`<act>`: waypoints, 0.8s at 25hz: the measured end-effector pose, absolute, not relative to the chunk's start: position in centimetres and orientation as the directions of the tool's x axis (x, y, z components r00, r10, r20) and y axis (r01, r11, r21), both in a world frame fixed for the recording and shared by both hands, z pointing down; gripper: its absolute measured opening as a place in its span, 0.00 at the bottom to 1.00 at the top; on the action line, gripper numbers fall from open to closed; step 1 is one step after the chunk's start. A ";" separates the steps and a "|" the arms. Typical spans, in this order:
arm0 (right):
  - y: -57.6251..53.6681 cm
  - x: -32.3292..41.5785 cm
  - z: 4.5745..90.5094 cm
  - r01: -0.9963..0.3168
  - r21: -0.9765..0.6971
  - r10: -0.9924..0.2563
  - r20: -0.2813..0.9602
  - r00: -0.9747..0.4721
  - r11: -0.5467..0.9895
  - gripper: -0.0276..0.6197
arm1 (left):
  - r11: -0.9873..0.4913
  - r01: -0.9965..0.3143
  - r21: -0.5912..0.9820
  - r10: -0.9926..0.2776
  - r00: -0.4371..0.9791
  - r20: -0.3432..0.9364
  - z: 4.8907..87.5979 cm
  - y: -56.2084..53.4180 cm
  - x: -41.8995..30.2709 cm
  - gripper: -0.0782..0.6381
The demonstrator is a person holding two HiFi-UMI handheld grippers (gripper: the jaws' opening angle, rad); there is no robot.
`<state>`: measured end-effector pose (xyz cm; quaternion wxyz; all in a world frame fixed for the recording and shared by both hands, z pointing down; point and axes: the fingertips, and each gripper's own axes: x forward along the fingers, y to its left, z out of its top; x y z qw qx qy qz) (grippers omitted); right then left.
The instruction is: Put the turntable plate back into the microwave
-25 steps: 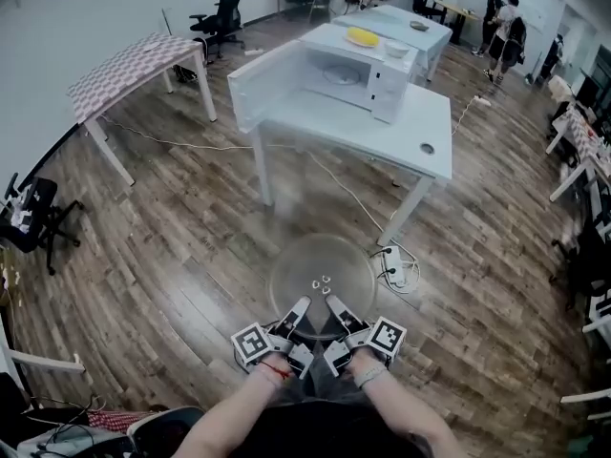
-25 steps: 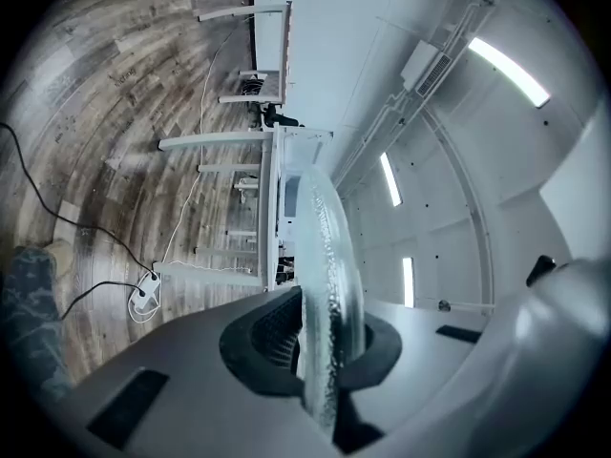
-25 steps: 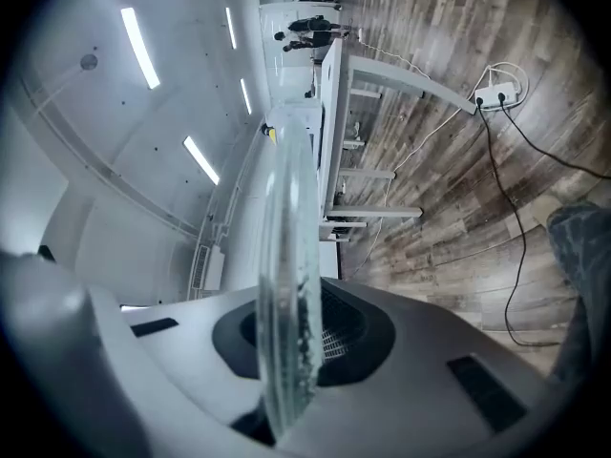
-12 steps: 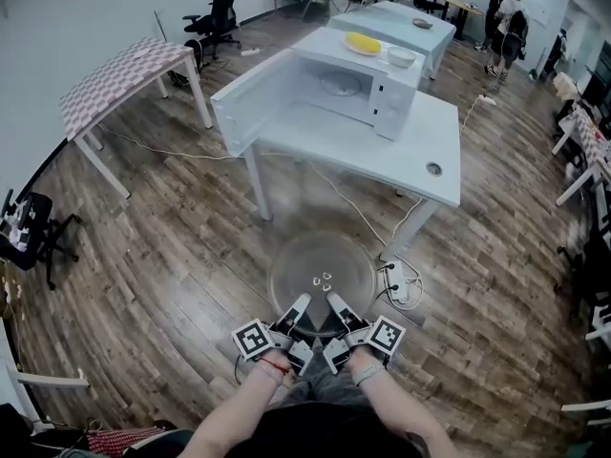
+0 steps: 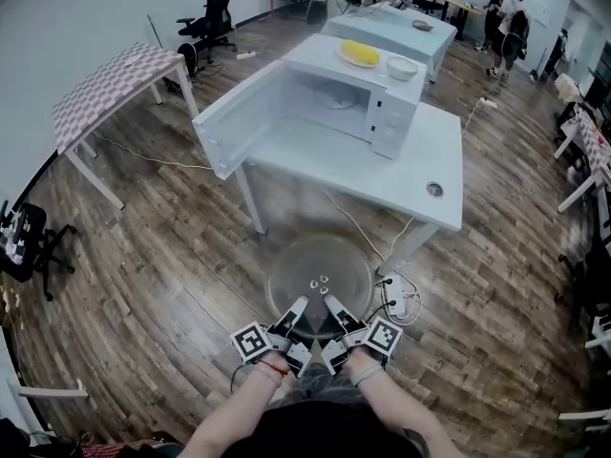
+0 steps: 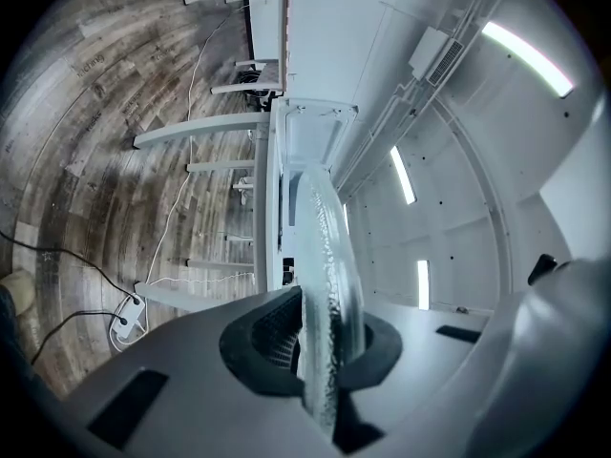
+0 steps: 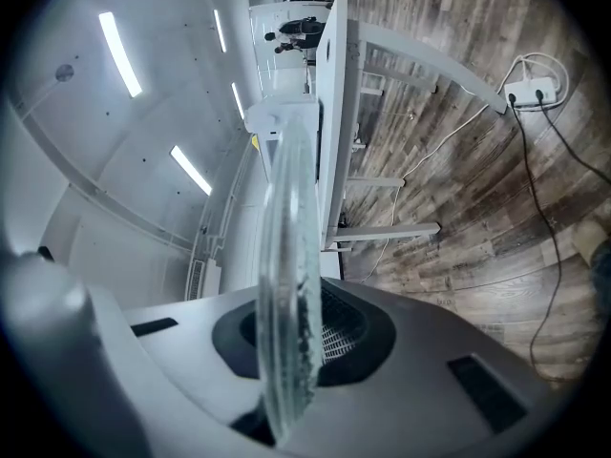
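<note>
White table [image 5: 382, 175] ahead, microwave [image 5: 391, 117] on it, door open. I hold the glass plate [image 5: 320, 265] level over the floor, well short of the table — left gripper [image 5: 300, 305] and right gripper [image 5: 330, 303] each clamped on its near rim.

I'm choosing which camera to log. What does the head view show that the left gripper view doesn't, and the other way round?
Head view only: the microwave's top with a yellow item and bowl, and the right gripper. Left gripper view only: ceiling lights, and the glass plate's rim edge-on between the left gripper's fingers. Both: the plate, white table, wood floor.
</note>
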<state>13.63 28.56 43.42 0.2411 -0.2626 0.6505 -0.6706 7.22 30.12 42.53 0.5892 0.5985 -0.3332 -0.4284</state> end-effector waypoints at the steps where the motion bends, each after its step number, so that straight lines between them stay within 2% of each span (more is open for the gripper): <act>1: 28.0 13.7 43.5 -0.019 -0.999 -0.663 0.040 -0.747 -0.038 0.11 | -0.082 0.105 0.991 -0.905 0.409 -0.119 42.6 29.5 7.3 0.15; 20: 24.2 13.4 43.9 -0.021 -0.999 -0.656 0.042 -0.754 -0.041 0.11 | -0.082 0.099 0.992 -0.911 0.396 -0.115 43.0 25.8 6.9 0.15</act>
